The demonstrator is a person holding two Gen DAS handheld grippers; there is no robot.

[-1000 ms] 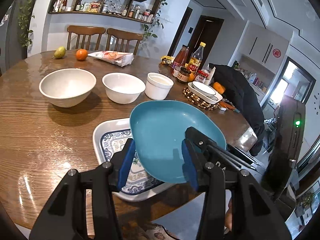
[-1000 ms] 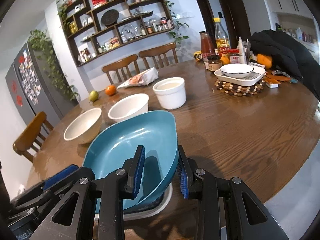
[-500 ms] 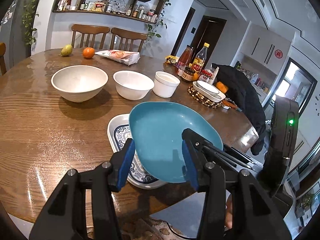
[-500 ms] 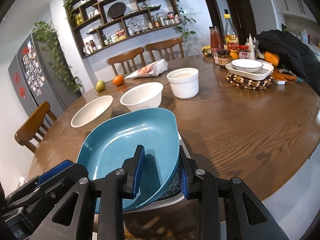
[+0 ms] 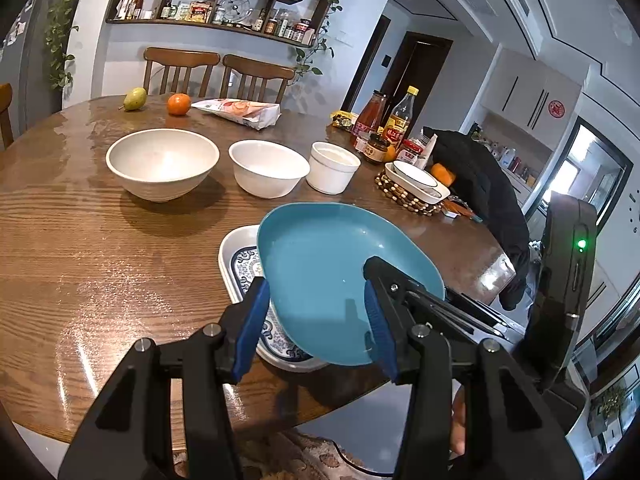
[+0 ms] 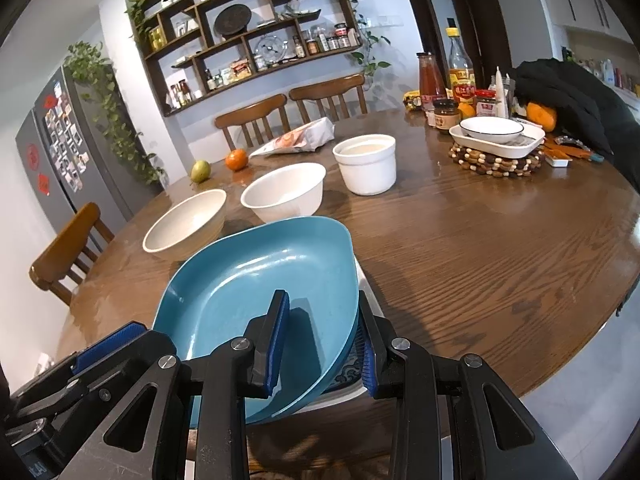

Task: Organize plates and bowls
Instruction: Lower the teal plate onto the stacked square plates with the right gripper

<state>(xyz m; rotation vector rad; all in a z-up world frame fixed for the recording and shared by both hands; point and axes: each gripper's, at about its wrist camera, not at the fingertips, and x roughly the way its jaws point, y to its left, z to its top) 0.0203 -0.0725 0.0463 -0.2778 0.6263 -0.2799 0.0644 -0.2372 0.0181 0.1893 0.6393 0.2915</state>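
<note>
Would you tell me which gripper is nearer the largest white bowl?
Left, probably. The left gripper sits on the side of the teal plate toward that largest white bowl; the right gripper clamps the plate's far edge.

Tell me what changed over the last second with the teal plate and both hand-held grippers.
The right hand-held gripper stays clamped on the teal plate, tilted above the patterned white plate. Both cameras have pulled back a little, so the three white bowls sit farther away and the patterned plate looks smaller. The left hand-held gripper stays open around the teal plate's near edge. Nothing was released; the bowls have not moved.
</note>
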